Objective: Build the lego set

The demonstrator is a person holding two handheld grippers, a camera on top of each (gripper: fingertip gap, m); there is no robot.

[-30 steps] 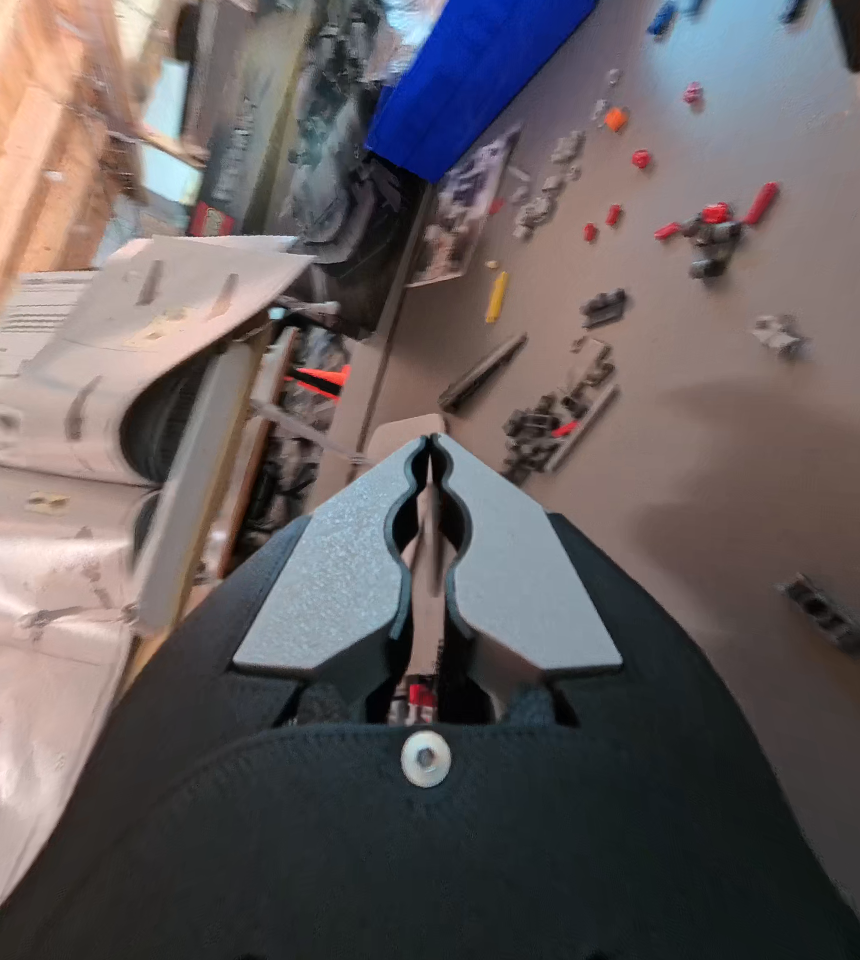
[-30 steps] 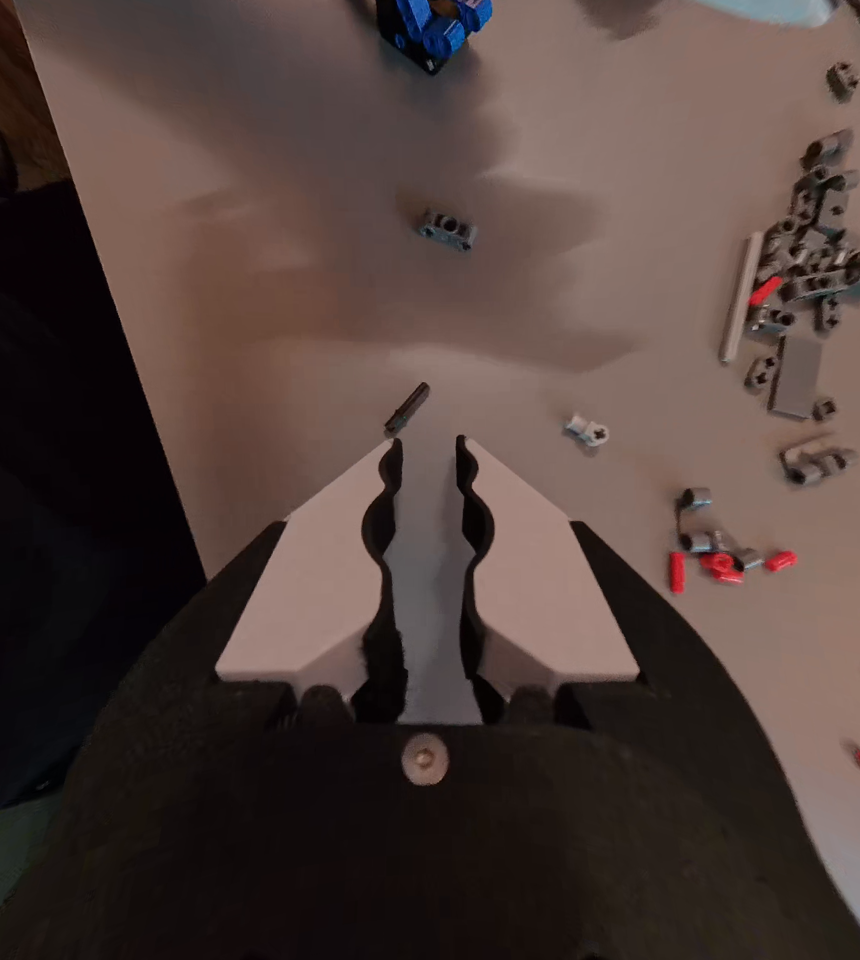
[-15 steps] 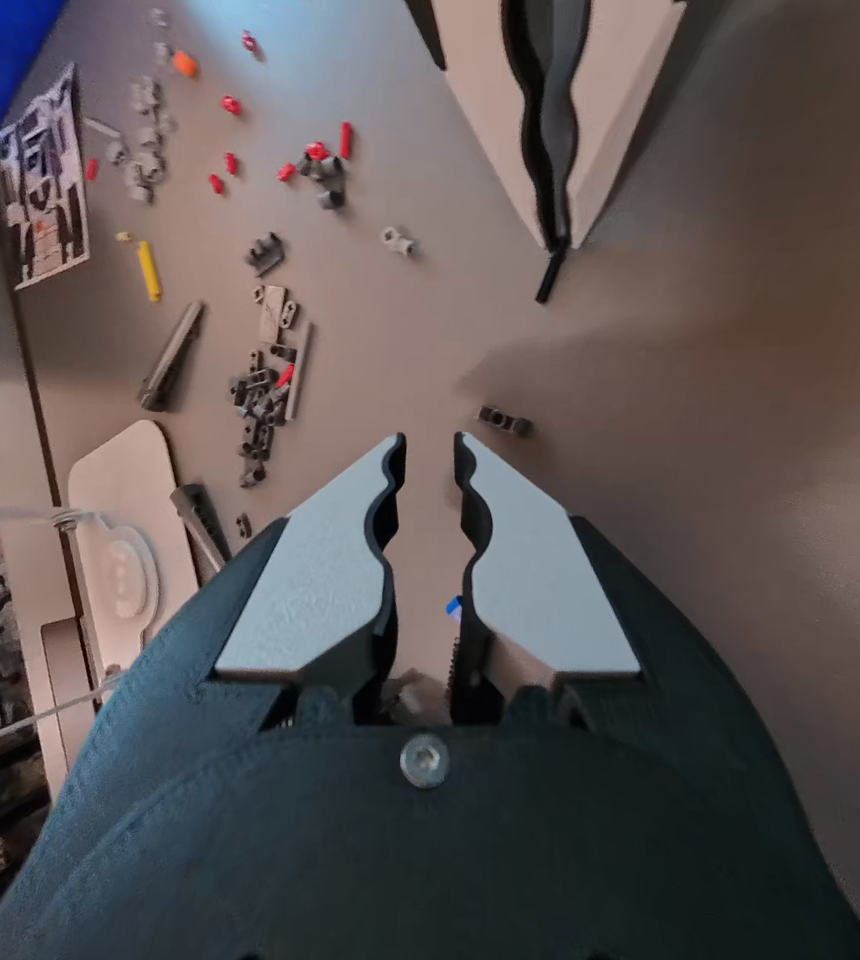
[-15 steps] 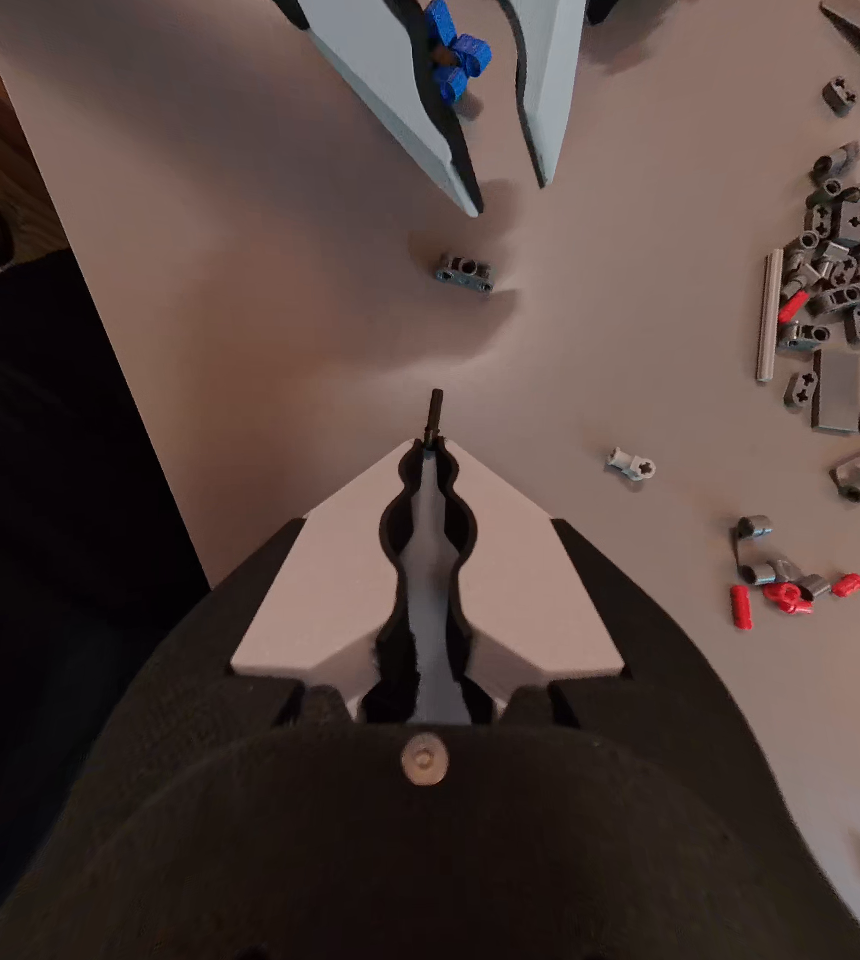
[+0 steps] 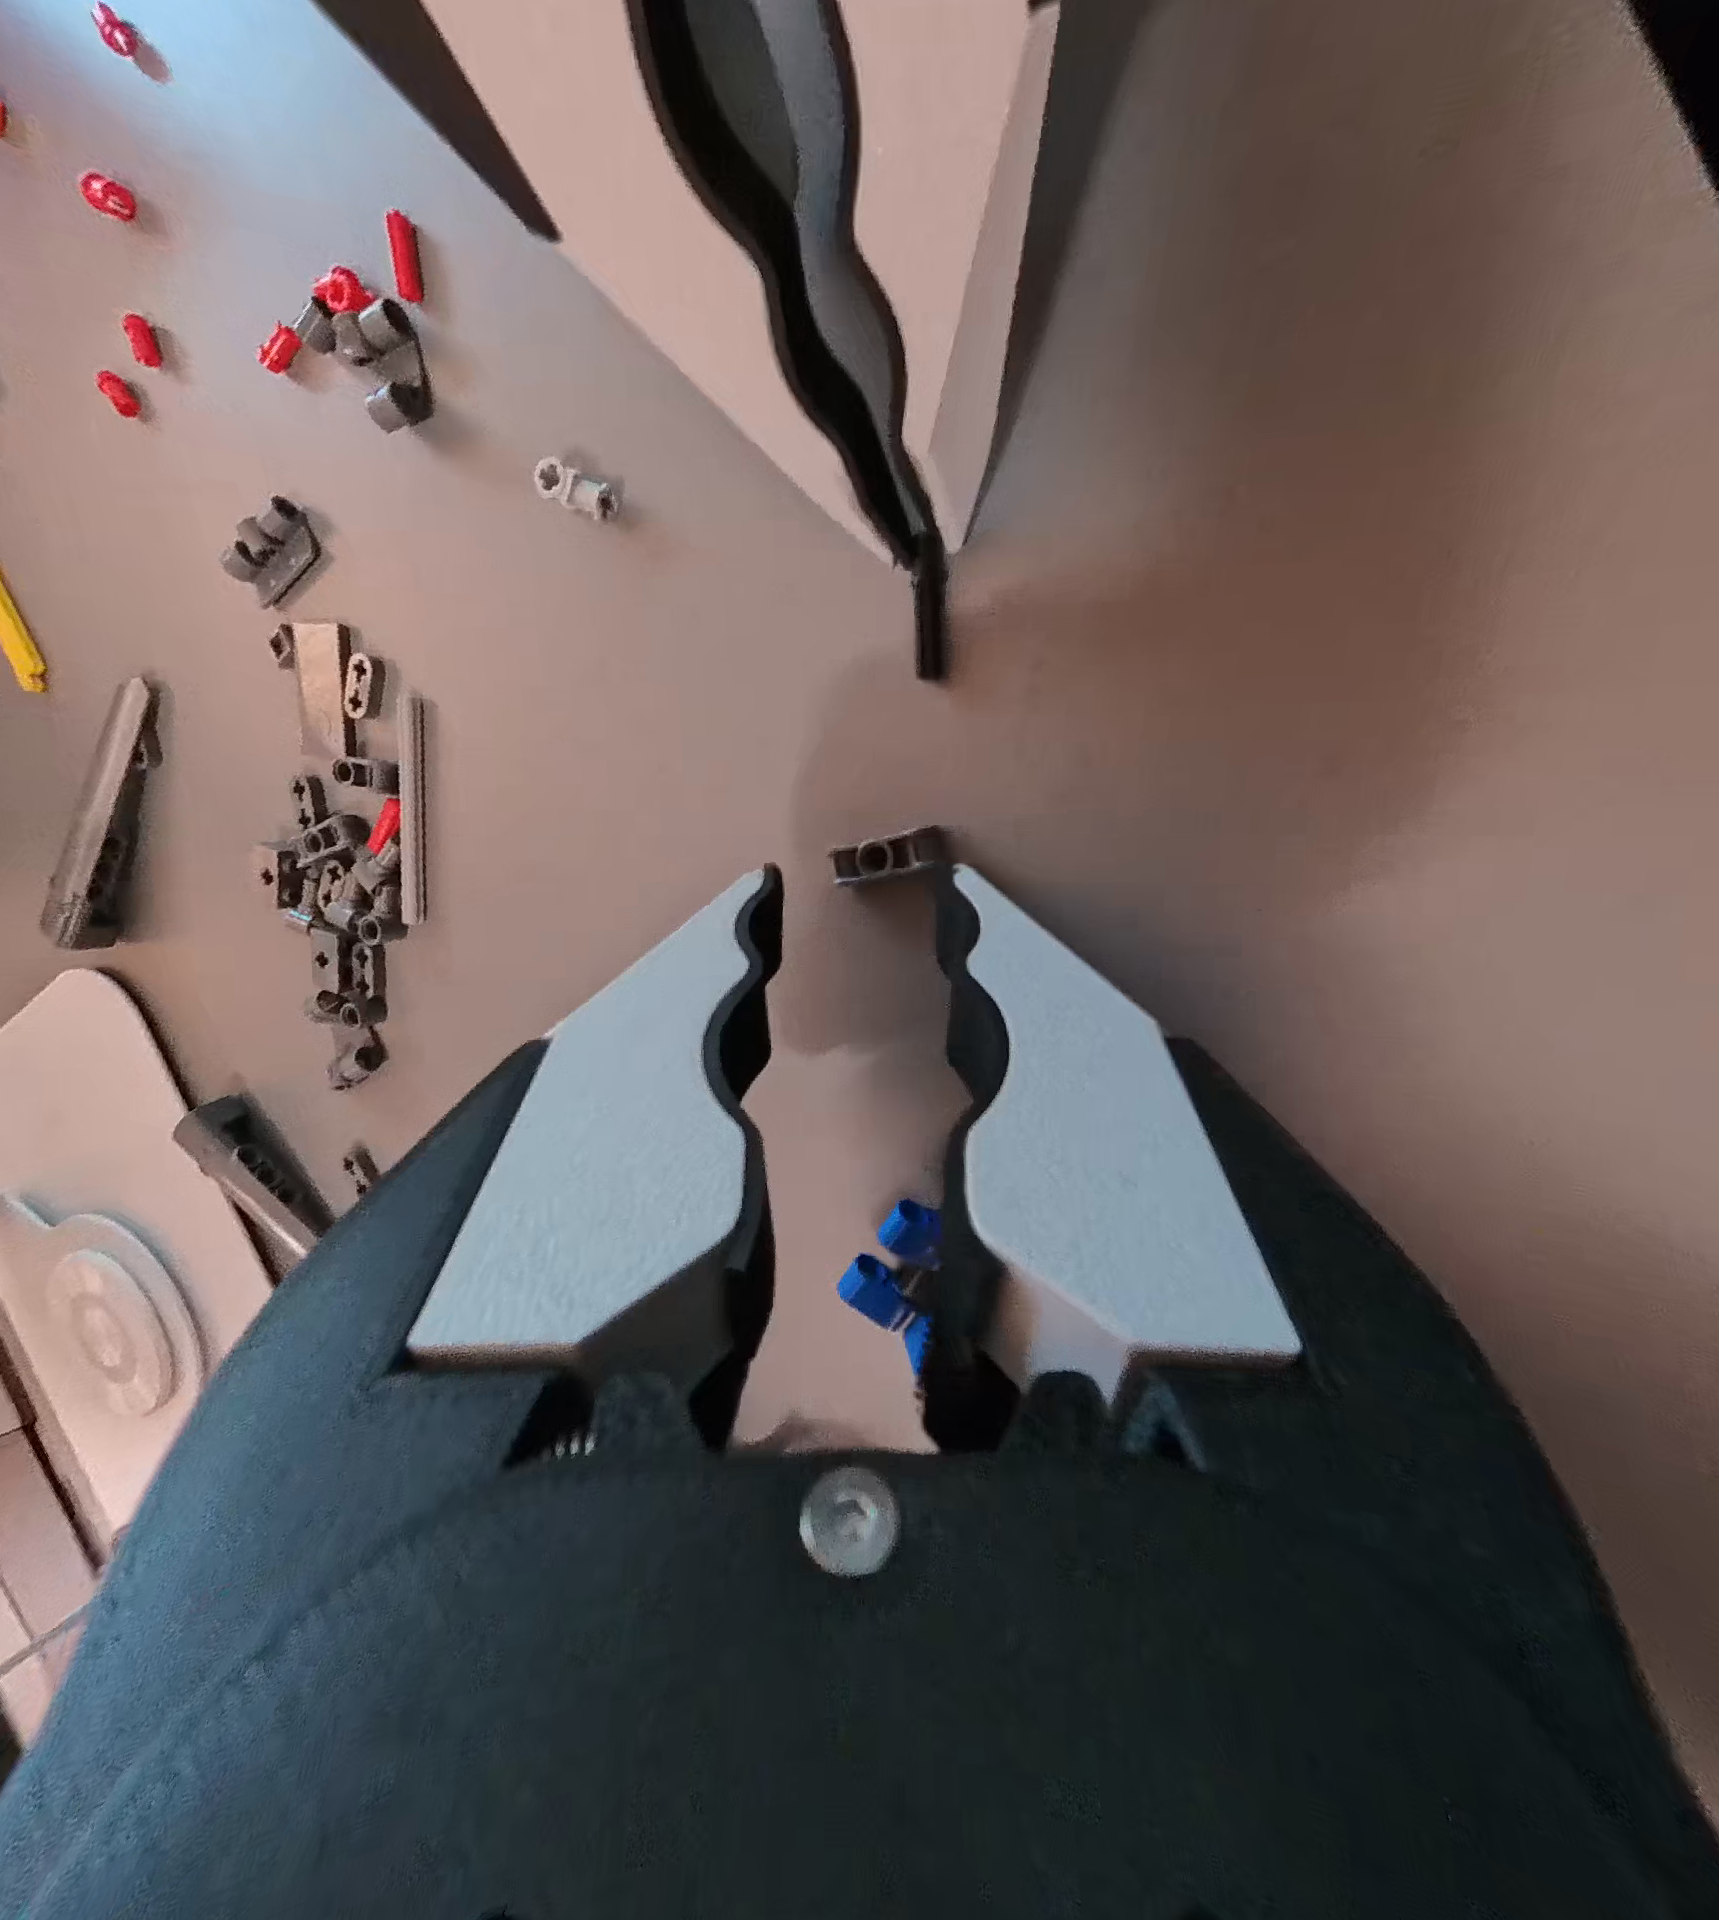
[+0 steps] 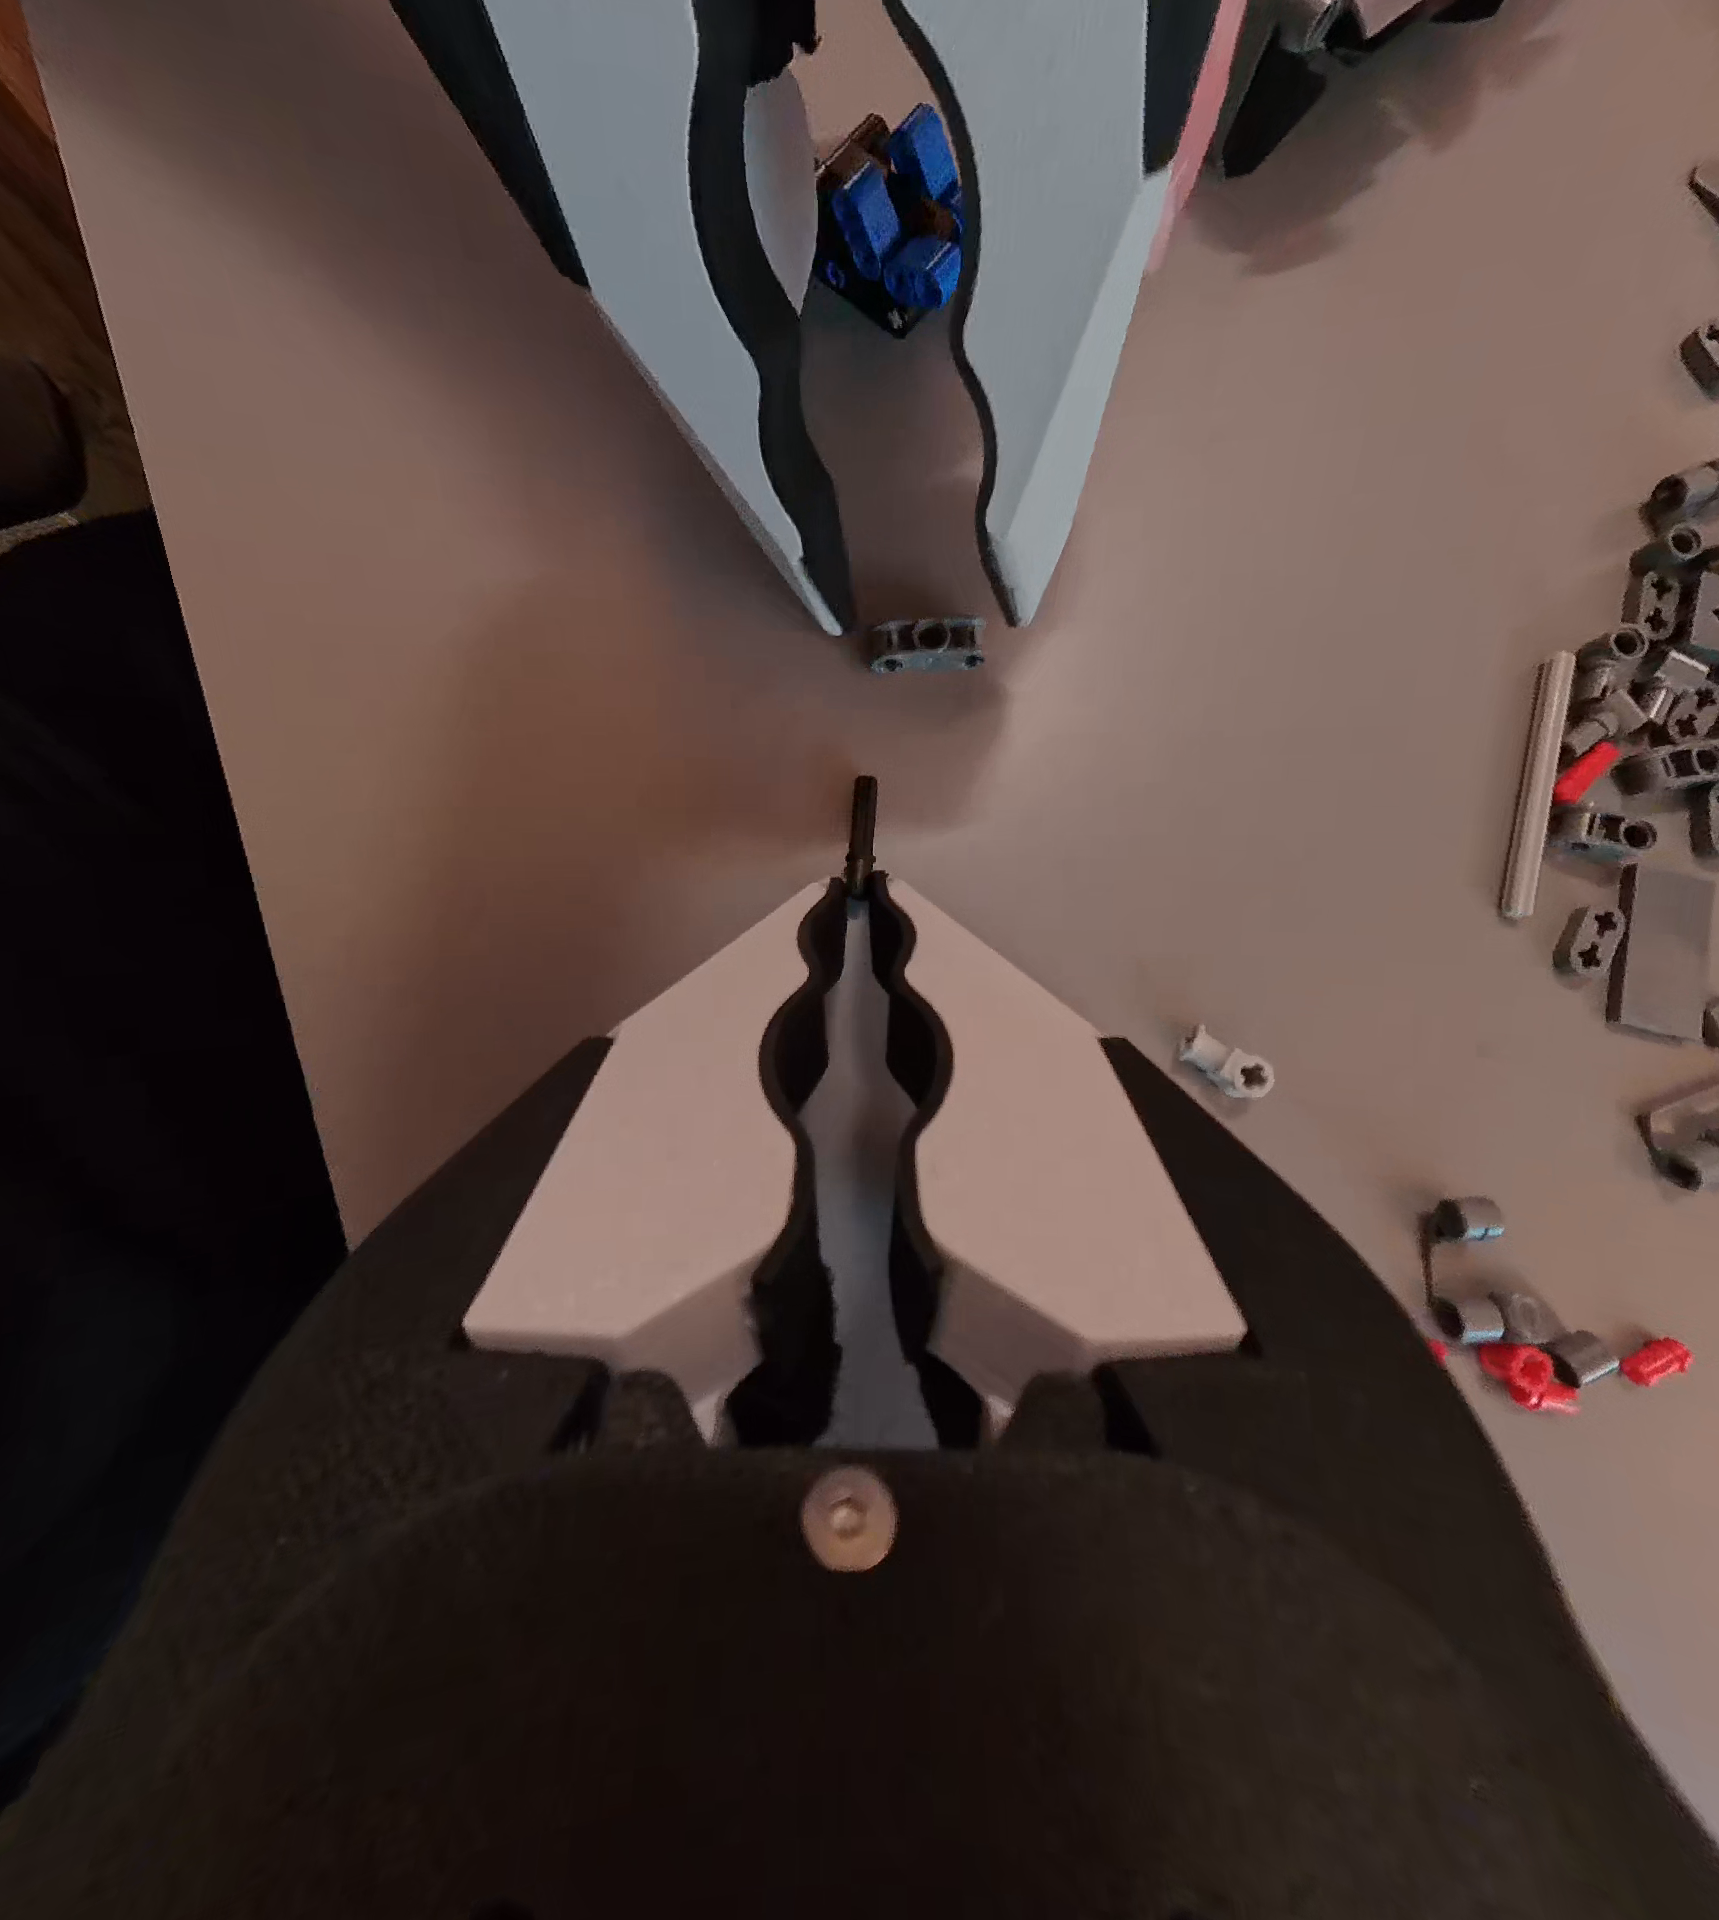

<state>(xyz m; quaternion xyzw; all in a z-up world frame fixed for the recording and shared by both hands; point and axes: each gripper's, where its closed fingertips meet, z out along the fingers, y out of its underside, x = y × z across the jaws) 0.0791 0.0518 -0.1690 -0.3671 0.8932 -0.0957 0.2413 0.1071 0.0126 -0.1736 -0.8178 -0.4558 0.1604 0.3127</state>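
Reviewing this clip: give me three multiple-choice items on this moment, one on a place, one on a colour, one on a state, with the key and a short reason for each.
1. Where does the small grey beam lie?
A. just beyond the left gripper's tips
B. in the pile of grey parts
C. among the red pins

2. What colour are the knobs on the assembly between the left gripper's jaws?
A. red
B. yellow
C. blue

3. How do the right gripper's jaws stand?
A. wide open over bare table
B. shut on a black pin
C. shut on the grey beam

Key:
1 A: the beam lies on the table right at the left gripper's open tips, apart from the pile.
2 C: the knobs show blue in both views.
3 B: the right gripper's tips pinch the black pin, which sticks out forward.
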